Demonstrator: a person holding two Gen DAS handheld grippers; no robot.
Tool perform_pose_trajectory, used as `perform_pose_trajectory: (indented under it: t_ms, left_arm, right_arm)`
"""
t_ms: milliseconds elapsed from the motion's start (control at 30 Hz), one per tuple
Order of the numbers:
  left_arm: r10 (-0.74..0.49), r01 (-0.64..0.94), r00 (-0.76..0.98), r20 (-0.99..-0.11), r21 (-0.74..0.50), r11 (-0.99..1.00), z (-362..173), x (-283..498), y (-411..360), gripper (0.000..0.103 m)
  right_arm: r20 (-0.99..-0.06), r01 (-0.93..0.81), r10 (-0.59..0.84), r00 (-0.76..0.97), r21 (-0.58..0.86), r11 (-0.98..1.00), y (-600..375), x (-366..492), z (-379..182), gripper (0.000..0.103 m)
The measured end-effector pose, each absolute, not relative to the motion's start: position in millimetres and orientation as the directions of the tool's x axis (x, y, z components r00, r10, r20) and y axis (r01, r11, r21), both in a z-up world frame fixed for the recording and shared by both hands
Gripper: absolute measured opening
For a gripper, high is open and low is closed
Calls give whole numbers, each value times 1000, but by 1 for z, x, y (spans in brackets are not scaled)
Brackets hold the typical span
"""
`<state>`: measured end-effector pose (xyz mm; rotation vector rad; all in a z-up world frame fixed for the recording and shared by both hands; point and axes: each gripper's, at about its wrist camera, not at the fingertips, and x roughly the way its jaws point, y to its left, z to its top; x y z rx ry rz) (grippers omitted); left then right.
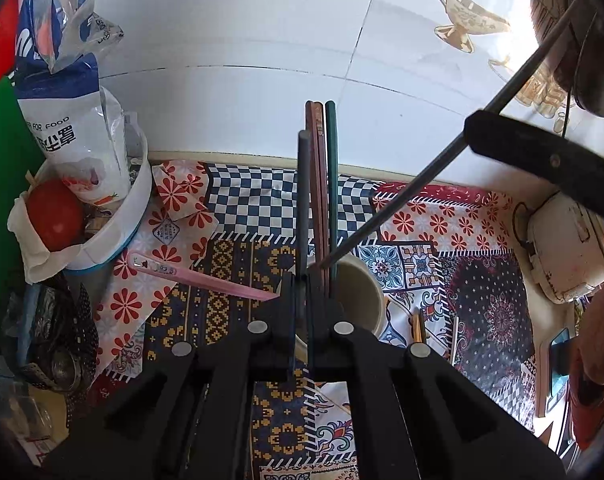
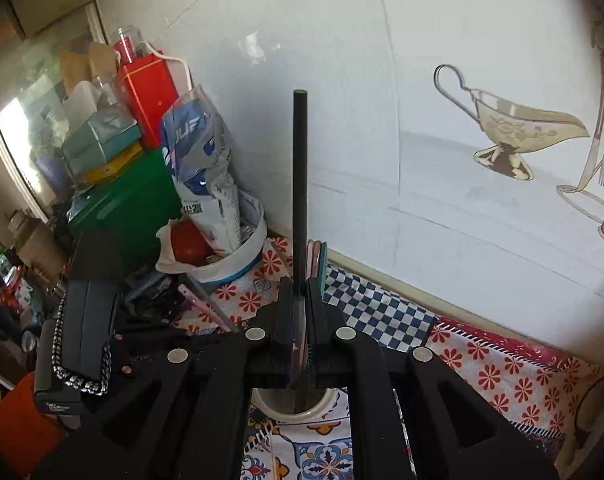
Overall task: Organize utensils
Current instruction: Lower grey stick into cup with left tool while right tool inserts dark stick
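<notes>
Two grippers each pinched a chopstick above the cream cup (image 1: 357, 296). The left gripper (image 1: 302, 280) was clamped narrow on a grey chopstick (image 1: 303, 184) standing upright beside the pink and green sticks (image 1: 321, 184) already in the cup. The right gripper (image 2: 300, 292) was closed on a black chopstick (image 2: 300, 184), whose long axis slanted tip-down into the cup's mouth. Both sticks looked light, stiff and smooth, likely to swivel in a pinch; a mid-shaft grip seemed safest. One pink chopstick (image 1: 198, 278) lay flat on the patterned cloth (image 1: 481, 312)
</notes>
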<state>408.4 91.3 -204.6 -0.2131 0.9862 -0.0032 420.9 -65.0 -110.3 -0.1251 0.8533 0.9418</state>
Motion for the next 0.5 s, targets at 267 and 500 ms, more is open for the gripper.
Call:
perform_pose_trajectory:
  t_ms: [267, 500]
  left_arm:
    - [-95, -90, 549, -830, -172, 981, -207, 409, 89, 2]
    - [-94, -97, 565, -819, -180, 979, -197, 404, 90, 5]
  right_arm:
    - [-785, -751, 587, 198, 264, 606, -50, 421, -158, 5]
    - [-825, -743, 538, 174, 248, 621, -47, 421, -177, 6]
